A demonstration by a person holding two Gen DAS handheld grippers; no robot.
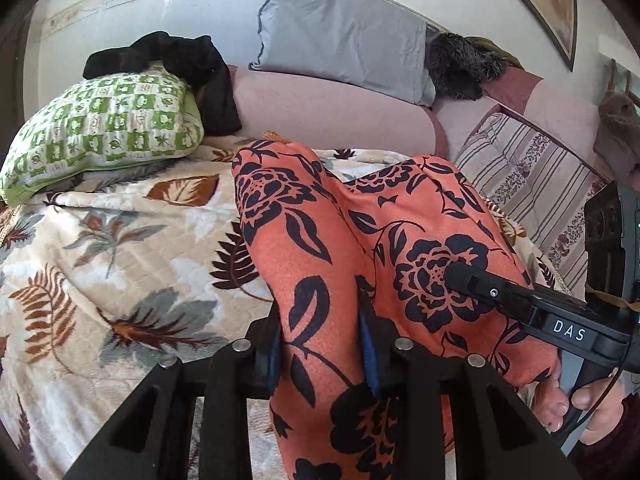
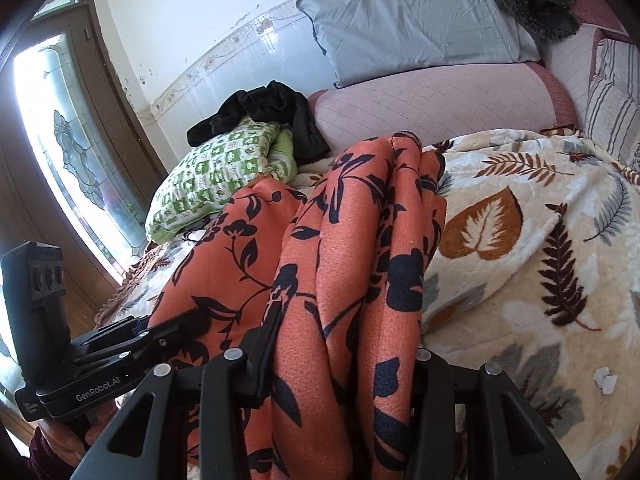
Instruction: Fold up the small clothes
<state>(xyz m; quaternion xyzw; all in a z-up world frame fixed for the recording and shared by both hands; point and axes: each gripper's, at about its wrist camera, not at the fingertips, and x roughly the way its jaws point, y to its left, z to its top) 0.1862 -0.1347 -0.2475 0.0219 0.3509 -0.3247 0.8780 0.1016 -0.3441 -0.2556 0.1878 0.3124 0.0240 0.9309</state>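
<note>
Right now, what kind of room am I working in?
Most likely a bedroom: a bed covered by a leaf-print blanket, a grey pillow by the wall, and a green patterned pillow at the side.

Both wrist views face down the bed [image 1: 120, 240] (close).

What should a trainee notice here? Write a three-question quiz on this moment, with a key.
1. True or false: both claws are shut on the orange floral garment.
2. What lies on top of the green patterned pillow? A) grey pillow B) black garment C) striped cushion
3. Fill in: the bed is covered by a ____-patterned blanket.

Key: 1 true: left claw and right claw each pinch a bunch of it. 2 B, the black garment. 3 leaf.
</note>
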